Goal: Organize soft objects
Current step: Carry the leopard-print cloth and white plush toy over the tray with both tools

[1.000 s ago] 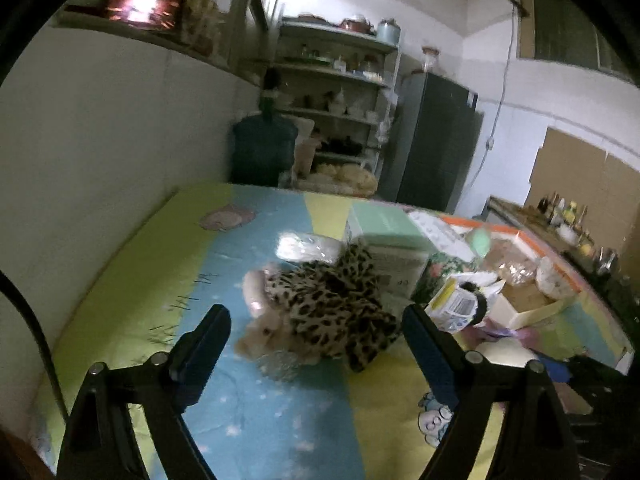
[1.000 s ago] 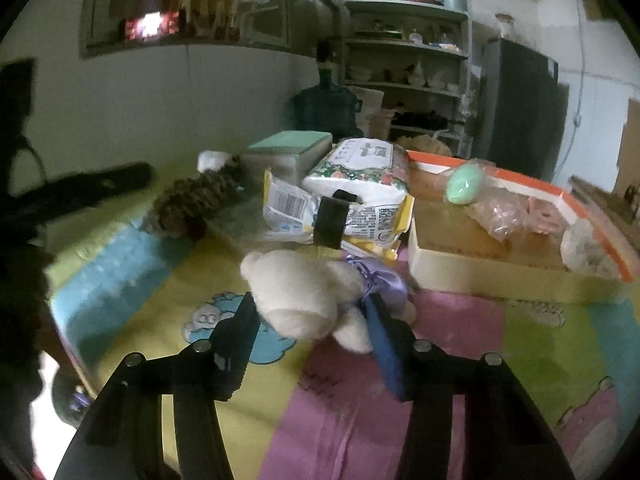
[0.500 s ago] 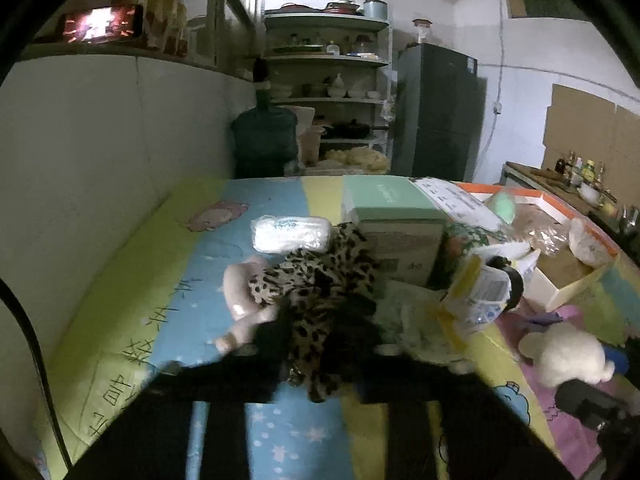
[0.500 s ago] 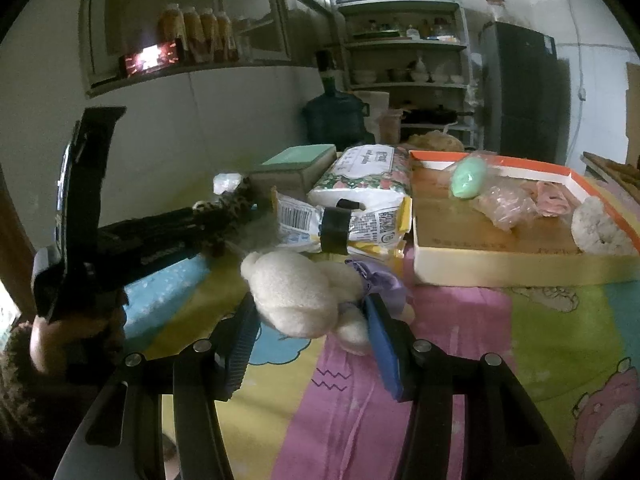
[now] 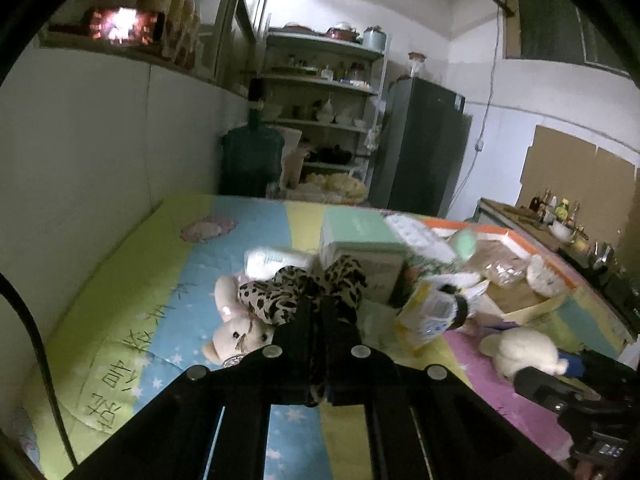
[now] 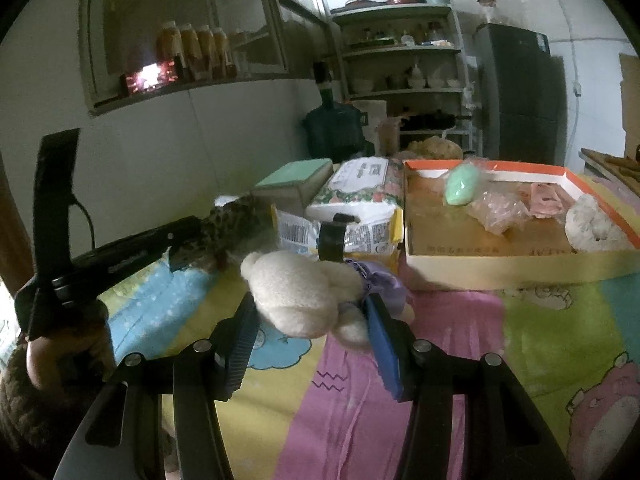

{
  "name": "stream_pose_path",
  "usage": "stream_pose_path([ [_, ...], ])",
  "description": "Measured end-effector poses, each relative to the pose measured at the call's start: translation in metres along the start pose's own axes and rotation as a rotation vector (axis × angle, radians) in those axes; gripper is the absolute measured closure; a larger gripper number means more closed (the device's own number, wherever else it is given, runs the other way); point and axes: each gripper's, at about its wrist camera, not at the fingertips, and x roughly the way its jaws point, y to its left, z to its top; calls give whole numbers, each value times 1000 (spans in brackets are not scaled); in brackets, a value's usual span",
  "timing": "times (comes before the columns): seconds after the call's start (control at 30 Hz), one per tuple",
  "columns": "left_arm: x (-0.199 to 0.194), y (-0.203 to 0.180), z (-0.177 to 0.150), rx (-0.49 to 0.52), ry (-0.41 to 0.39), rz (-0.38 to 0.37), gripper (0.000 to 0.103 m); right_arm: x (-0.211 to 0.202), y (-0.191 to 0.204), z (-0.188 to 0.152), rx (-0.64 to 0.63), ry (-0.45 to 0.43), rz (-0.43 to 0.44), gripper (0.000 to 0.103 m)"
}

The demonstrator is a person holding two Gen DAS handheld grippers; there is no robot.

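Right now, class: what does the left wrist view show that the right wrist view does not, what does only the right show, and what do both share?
Only the left wrist view shows the pink plush face under the leopard-print fabric, and the left gripper shut on that fabric from behind.

Only the right wrist view shows the right gripper shut on the white plush toy, the white ring-shaped plush in the orange-rimmed box, and a hand holding the left gripper.

Both share the leopard fabric, white plush toy, mint-lidded box, orange-rimmed box and colourful mat.
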Motion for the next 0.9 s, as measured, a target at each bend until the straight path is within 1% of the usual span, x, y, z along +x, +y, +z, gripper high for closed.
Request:
stream_pose_path([
  [0.23,-34,-11,12,21,-70,-38,98,-14,4,6,-7,-39,1,48],
  [0.43,-53,-27,20,46,-111,-75,98,-26,5,10,-14,-71,-8,48],
  [0.63,-55,-50,30,72,-126,-132,98,-42,-4,18,-14,-111,-32,48],
  [0.9,-41,-91,43,112,-121,-207,98,-64,-38,25,24,-159,-103,48],
])
